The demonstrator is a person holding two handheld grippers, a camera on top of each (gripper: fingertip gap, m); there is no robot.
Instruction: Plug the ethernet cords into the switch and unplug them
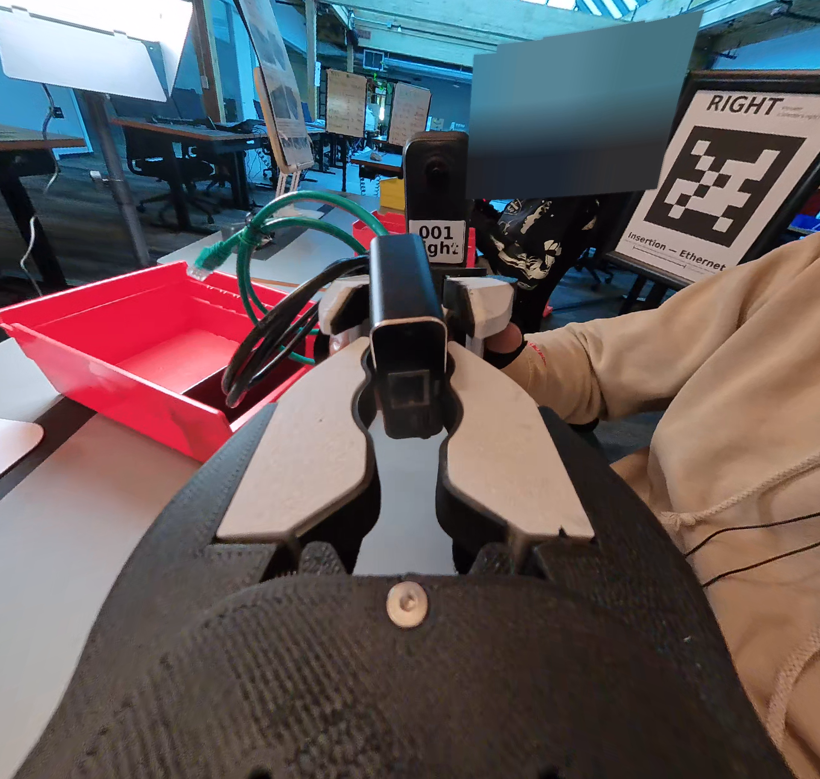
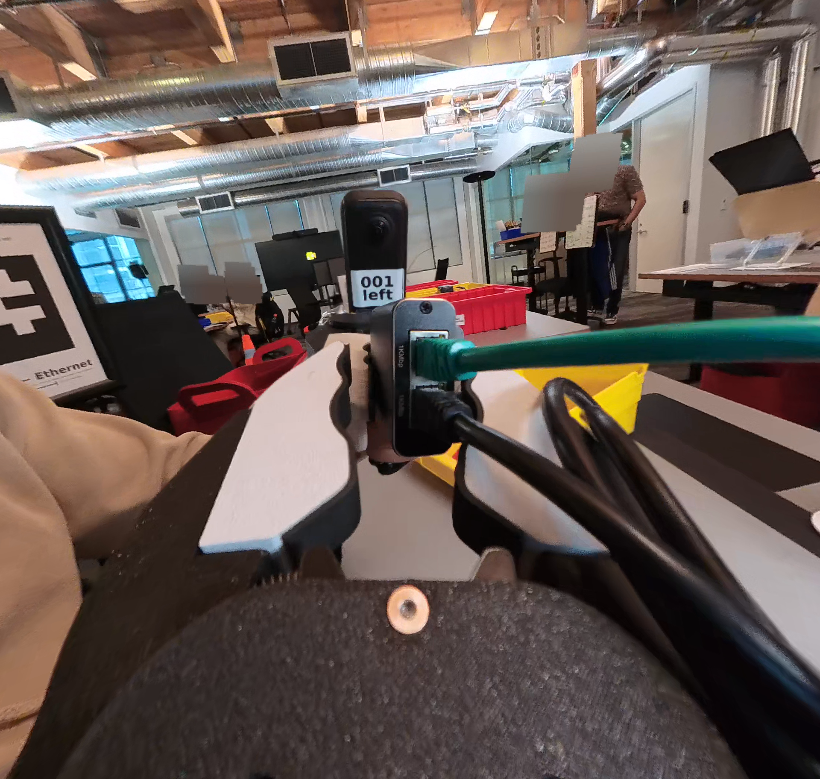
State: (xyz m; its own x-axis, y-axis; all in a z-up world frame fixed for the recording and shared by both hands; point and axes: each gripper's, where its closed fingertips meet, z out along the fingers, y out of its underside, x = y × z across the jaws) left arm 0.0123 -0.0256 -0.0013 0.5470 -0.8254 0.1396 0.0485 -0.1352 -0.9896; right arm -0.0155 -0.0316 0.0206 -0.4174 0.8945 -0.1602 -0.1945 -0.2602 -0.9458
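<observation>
Grey table point(image 1: 66, 513): L gripper point(image 1: 409, 398) jaws clamped on switch point(image 1: 406, 314); R gripper point(image 2: 406, 407) jaws apart; 2 cords plugged.

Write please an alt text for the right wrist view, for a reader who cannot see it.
A small black switch, held up by the left gripper, has a green ethernet cord and a black ethernet cord plugged into its face. The right gripper is open around it, above a grey table with a yellow bin.
</observation>
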